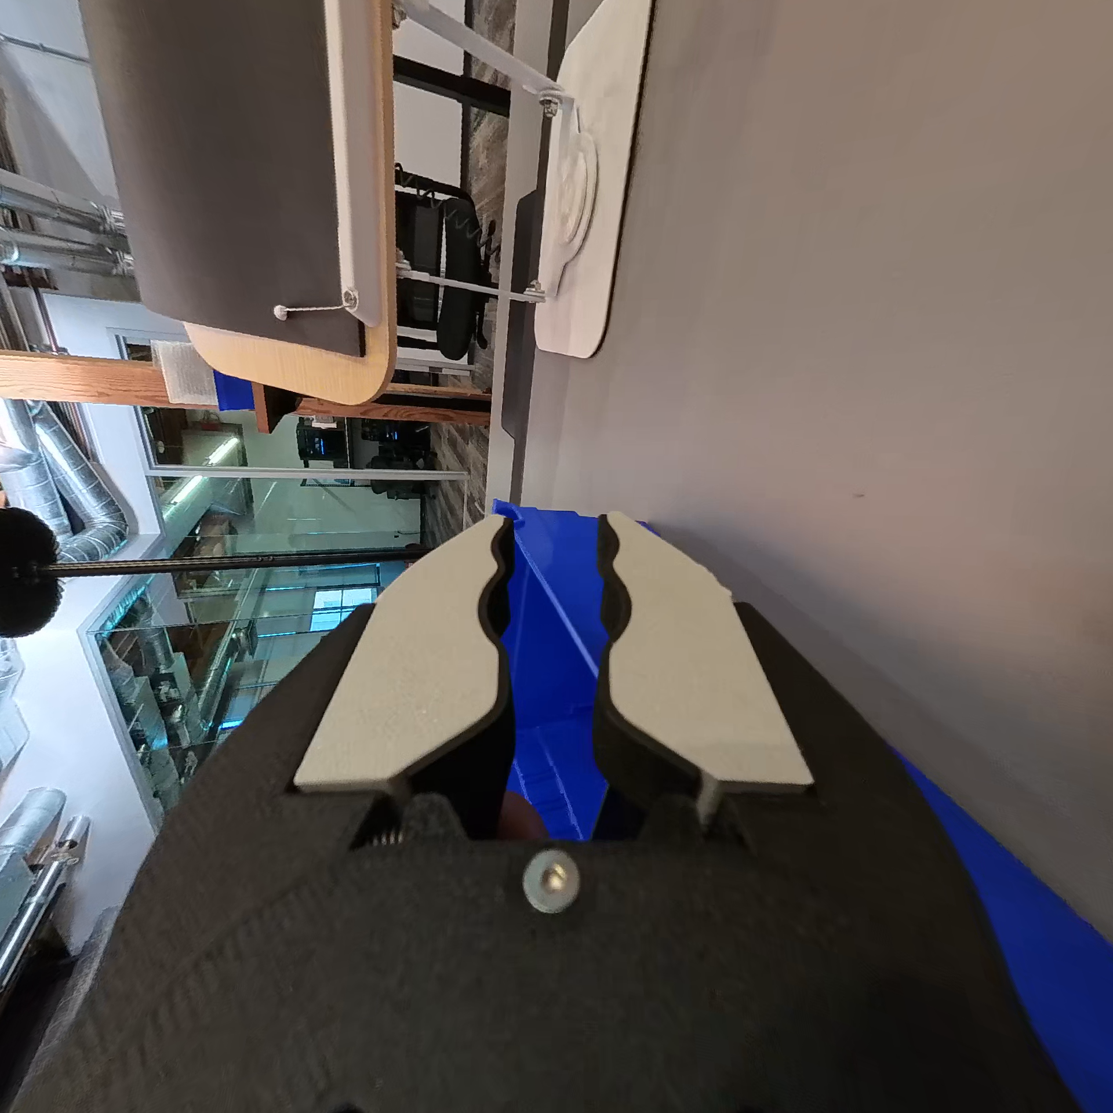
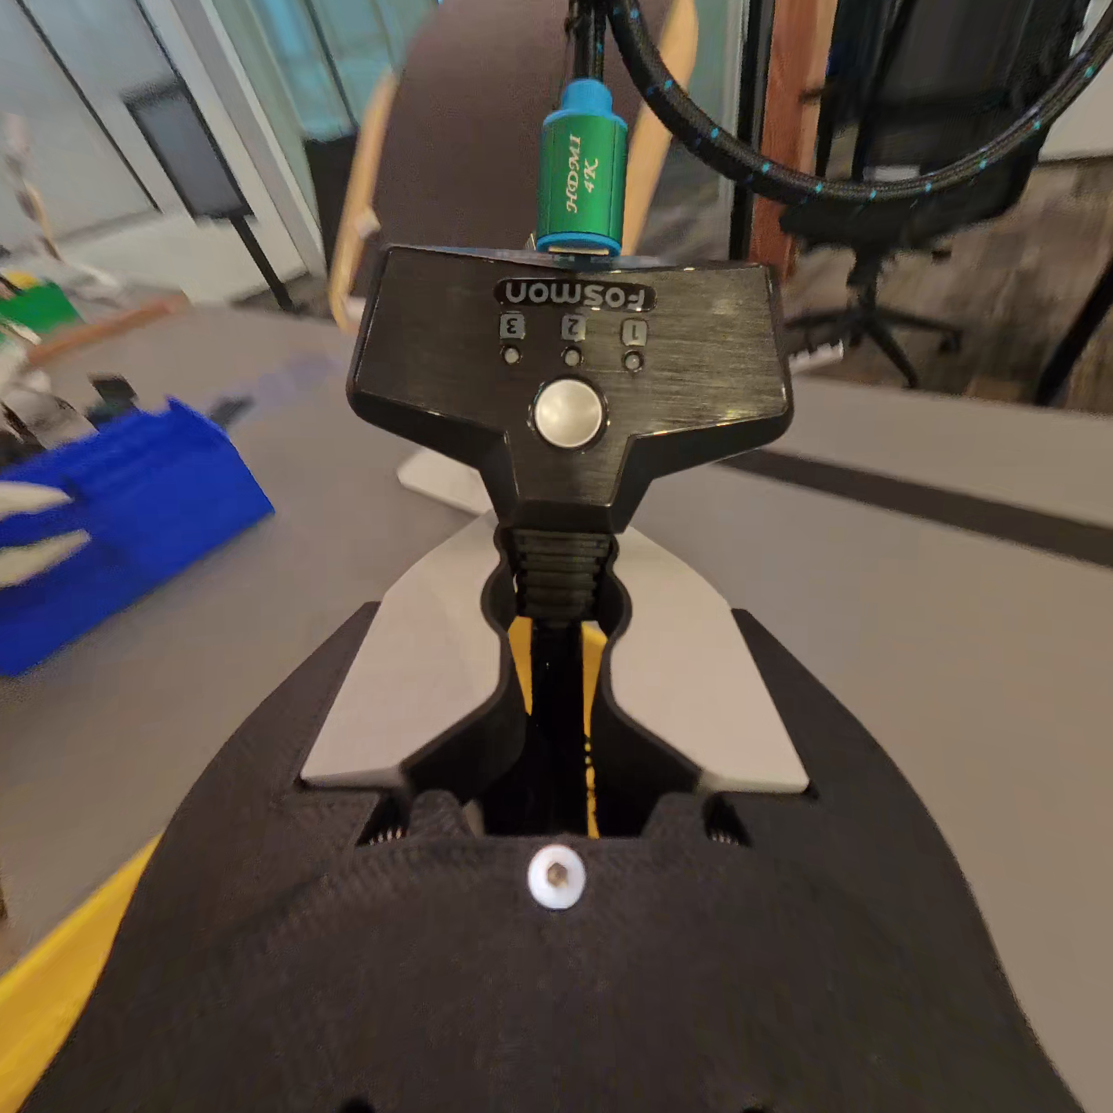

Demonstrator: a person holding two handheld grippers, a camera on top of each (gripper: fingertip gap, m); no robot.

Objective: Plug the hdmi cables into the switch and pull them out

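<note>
In the right wrist view my right gripper (image 2: 557, 563) is shut on the ribbed neck of a black HDMI switch (image 2: 569, 385) and holds it above the grey table. A green HDMI plug (image 2: 581, 187) with blue ends sits in the switch's far middle port. Its black braided cable (image 2: 843, 180) loops up and to the right. In the left wrist view my left gripper (image 1: 557, 542) is open and empty, rolled on its side over a blue bin (image 1: 554, 674). The left gripper's fingertips (image 2: 42, 524) show blurred at the far left by the same bin (image 2: 126, 518).
The grey table (image 2: 873, 632) spreads to the right. A yellow surface (image 2: 54, 975) lies under my right gripper. A white stand base (image 2: 439, 479) sits behind the switch. Chairs (image 2: 939, 150) stand beyond the table's far edge. A white board (image 1: 593, 199) lies on the table. The grippers' ends are close to 45 cm from one another.
</note>
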